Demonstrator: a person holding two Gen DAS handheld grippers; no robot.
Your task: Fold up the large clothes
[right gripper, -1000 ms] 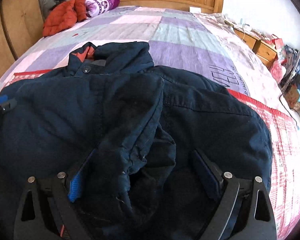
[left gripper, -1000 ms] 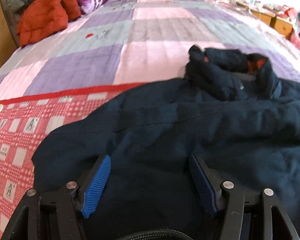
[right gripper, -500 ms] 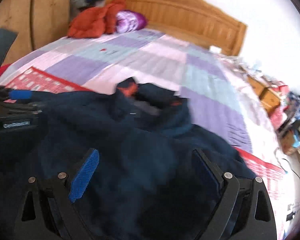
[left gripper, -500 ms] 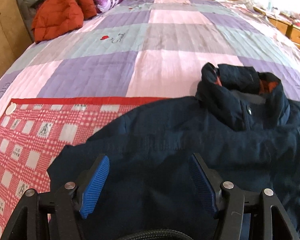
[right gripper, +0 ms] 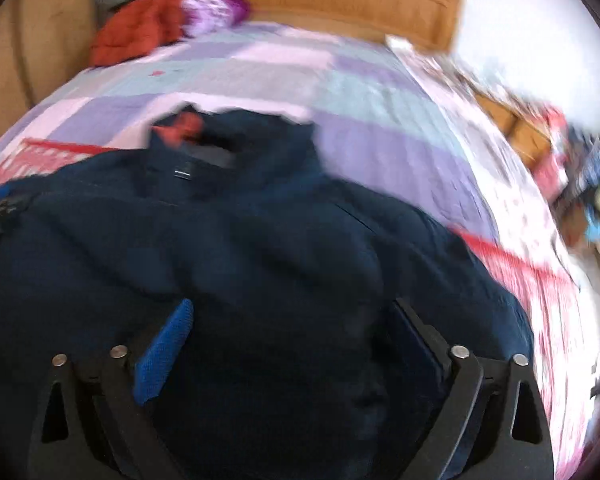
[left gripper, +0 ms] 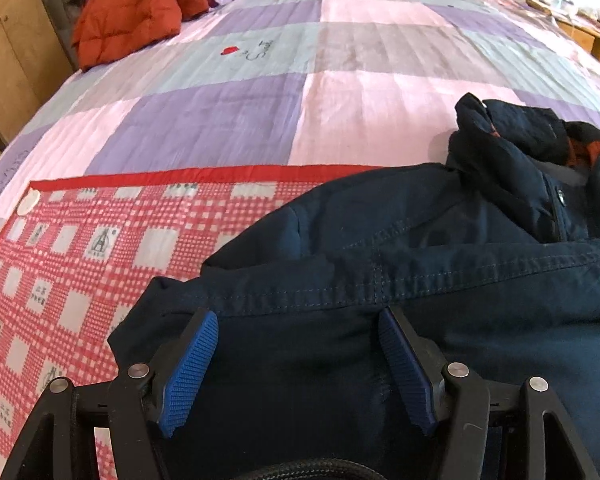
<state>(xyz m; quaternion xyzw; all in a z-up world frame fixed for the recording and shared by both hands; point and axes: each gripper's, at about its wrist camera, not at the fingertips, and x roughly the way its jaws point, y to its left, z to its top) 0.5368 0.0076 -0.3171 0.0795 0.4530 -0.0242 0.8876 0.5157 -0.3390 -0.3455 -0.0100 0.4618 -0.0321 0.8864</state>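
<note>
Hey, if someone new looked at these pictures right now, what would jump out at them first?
A big navy jacket fills the near part of the bed, its collar at the far end showing orange lining. It lies partly on a red checked cloth spread over the pastel patchwork quilt. Far off near the headboard sits a crumpled orange-red puffy garment.

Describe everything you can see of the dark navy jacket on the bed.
The navy jacket is a large dark blue coat of woven, canvas-like cloth with pale topstitched seams. Its stand-up collar shows orange-red lining and a small snap. It lies rumpled and spread on the red checked cloth and the patchwork quilt. Both the left gripper and the right gripper have their fingers apart over it.
</note>
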